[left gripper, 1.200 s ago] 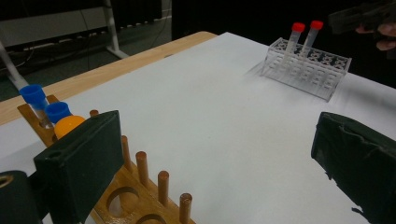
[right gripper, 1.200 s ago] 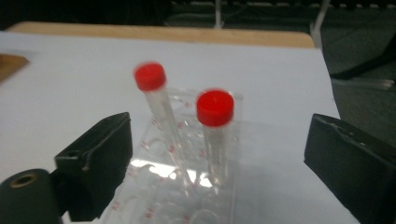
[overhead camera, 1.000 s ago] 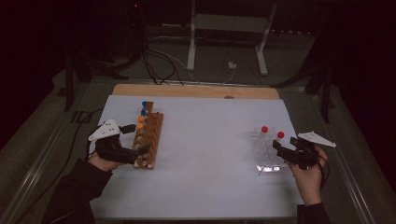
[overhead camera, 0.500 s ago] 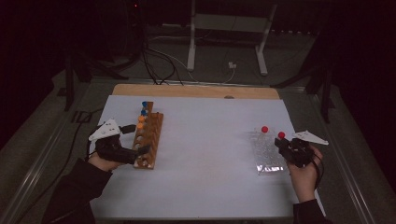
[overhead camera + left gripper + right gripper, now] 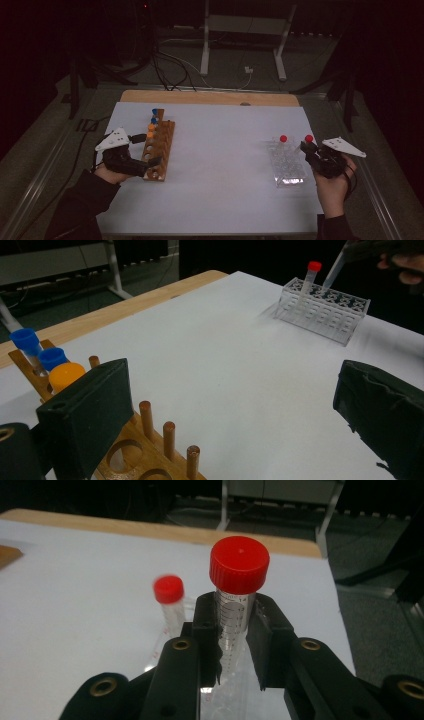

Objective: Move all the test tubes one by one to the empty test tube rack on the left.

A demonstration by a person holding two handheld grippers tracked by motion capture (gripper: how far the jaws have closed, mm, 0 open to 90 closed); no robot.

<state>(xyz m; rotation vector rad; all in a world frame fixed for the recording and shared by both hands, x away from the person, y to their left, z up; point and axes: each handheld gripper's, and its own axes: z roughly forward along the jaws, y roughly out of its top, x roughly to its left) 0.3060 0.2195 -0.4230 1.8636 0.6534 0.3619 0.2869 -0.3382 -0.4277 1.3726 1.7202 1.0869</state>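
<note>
Above the clear rack (image 5: 287, 167), right claw (image 5: 306, 148) just clamped on red-capped tube (image 5: 235, 600), lifted since earlier, left claw (image 5: 146, 150) released, unmoved.

We note red screw cap on clear plastic graduated tube (image 5: 235, 615), black printed scale lines on its wall, between black jaws of right gripper (image 5: 234, 645). We see second clear tube with red cap (image 5: 169, 602) at ten o'clock of it. Clear acrylic tube rack (image 5: 287, 162) on white table sheet (image 5: 220, 165). Light brown wooden peg rack (image 5: 159, 150) carries blue-capped tubes (image 5: 37, 352) and orange-capped tube (image 5: 66, 376). Left gripper (image 5: 250, 410) pads black, plate pale grey. Tan wooden table edge (image 5: 210, 97) at twelve o'clock.
</note>
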